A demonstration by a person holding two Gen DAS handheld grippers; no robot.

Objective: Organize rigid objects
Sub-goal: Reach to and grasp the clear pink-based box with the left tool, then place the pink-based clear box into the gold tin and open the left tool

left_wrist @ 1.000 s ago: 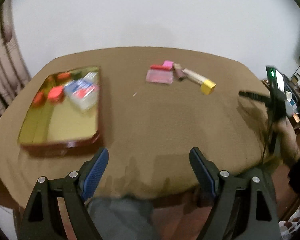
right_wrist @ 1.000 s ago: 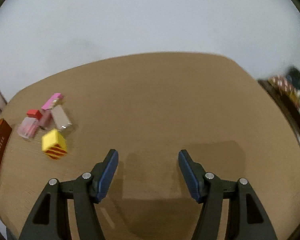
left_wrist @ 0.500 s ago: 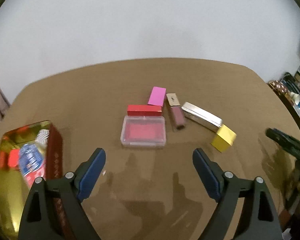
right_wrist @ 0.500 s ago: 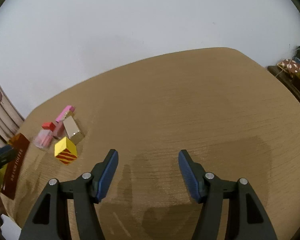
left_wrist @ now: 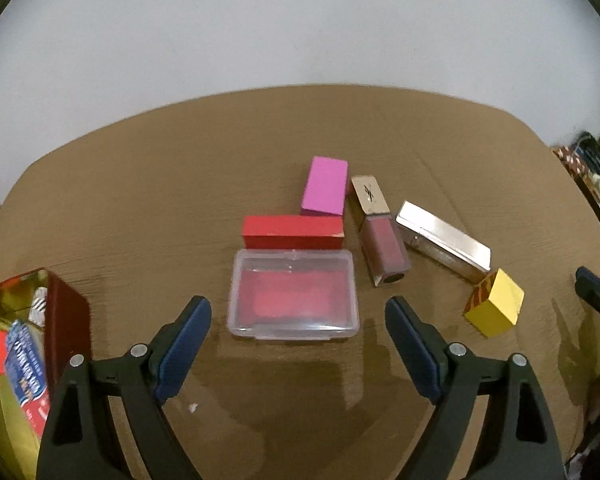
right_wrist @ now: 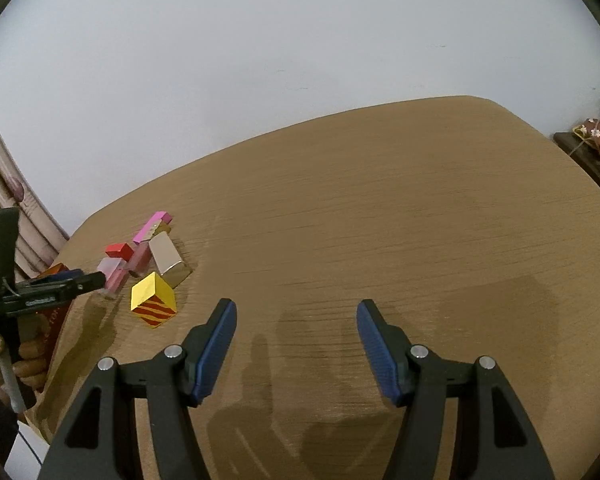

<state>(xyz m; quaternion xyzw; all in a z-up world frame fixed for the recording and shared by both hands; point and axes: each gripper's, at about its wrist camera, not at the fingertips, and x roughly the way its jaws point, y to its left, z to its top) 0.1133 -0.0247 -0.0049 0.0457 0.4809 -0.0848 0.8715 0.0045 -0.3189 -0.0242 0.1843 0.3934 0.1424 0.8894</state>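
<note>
Only left view shows tin point(left_wrist: 66, 316)

no readable txt: print on blue packet point(left_wrist: 24, 364) in tin point(left_wrist: 66, 320) too blurred, gold cap logo point(left_wrist: 369, 194) unclear.

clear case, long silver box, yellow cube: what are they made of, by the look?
Clear case: looks like translucent plastic; pink contents show through, moulded rim and lid tab. Long silver box: mirror-bright skin that reflects light, either metal or foil-faced card; cannot tell which. Yellow cube: probably printed card; flat matte faces, sharp folded edges, red stripes on one side.
</note>
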